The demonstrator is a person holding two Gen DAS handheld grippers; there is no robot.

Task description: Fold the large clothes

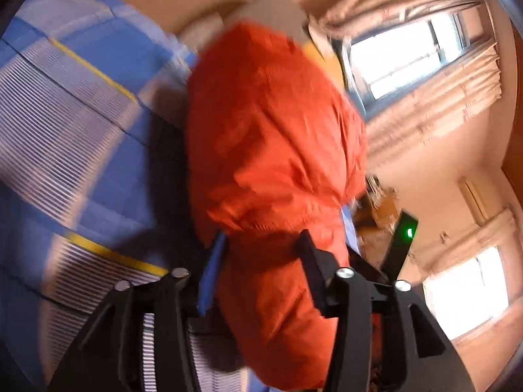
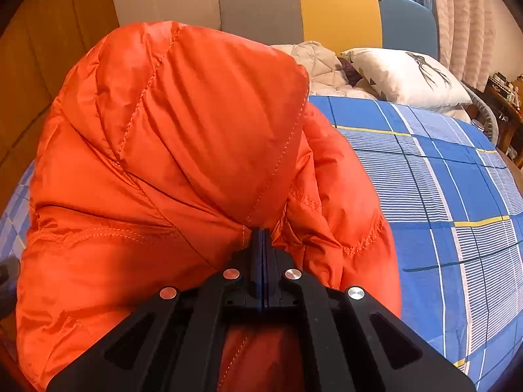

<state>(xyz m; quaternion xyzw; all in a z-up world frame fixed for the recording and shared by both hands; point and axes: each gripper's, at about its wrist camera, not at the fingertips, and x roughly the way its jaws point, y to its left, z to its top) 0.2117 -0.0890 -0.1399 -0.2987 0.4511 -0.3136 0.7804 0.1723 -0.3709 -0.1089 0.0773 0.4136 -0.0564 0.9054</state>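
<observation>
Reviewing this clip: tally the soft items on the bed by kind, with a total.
Orange puffer jacket: 1
White printed pillow: 1
Pale quilted blanket: 1
Blue plaid bedsheet: 1
Total: 4

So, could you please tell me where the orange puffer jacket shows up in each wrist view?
Left wrist view: the orange puffer jacket fills the centre, running down between the parted fingers of the left gripper.
Right wrist view: it fills the left and centre, and the right gripper is shut on its fabric.
Shared landmark: the blue plaid bedsheet.
</observation>
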